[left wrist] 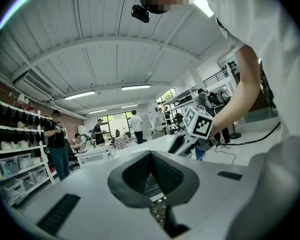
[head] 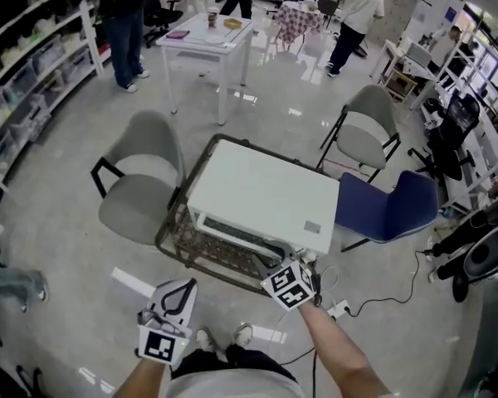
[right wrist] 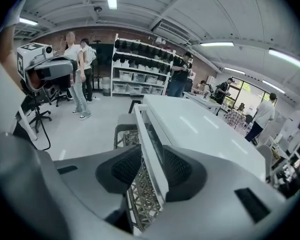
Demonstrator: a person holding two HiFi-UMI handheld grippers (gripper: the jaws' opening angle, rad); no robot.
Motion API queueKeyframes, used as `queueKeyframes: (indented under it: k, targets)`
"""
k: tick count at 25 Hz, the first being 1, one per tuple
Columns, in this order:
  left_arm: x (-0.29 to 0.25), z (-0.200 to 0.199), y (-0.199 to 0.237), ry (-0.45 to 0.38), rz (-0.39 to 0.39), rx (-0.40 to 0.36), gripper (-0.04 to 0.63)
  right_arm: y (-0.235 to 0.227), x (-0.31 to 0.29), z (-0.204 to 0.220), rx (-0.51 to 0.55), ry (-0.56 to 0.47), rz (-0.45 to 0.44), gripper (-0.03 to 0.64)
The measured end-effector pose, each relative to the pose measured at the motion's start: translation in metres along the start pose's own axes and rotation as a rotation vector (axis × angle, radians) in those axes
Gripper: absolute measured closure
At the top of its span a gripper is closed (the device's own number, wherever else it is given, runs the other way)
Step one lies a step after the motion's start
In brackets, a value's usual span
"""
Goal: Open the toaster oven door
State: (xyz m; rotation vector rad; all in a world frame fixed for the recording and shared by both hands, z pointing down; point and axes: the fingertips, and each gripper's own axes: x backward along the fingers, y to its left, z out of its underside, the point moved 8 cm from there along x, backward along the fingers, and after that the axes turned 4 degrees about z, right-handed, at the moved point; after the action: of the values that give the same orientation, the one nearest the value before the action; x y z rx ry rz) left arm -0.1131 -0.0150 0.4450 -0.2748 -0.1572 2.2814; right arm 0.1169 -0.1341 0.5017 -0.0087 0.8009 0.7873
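Note:
A white toaster oven (head: 266, 193) stands on a low wicker table (head: 199, 251), its door facing me. My right gripper (head: 272, 265) is at the door's right front corner. In the right gripper view it (right wrist: 149, 166) stands open, with the door's white handle bar (right wrist: 146, 129) running between its pads, and the oven's top (right wrist: 200, 129) lies to the right. My left gripper (head: 181, 287) hangs in the air below and left of the table, apart from the oven; its fingertips meet, and it holds nothing. From the left gripper view (left wrist: 151, 156) the right gripper's marker cube (left wrist: 200, 124) shows ahead.
A grey chair (head: 141, 181) stands left of the wicker table, a blue chair (head: 394, 206) right of it, another grey chair (head: 369, 131) behind. A power strip with its cable (head: 340, 309) lies on the floor. Shelves (head: 25, 81) line the left wall. People stand by a white table (head: 207, 40) far back.

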Motion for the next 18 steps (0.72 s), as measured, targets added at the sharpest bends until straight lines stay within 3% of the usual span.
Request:
queueKeyframes:
  k: [10,18]
  targets:
    - [0.006,0.003,0.006,0.011,-0.010,0.019,0.578,0.001,-0.016,-0.003,0.091,0.095,-0.010,0.500]
    - [0.010,0.004,0.006,0.015,-0.004,0.024,0.578,0.018,-0.009,0.002,0.057,0.092,-0.036,0.515]
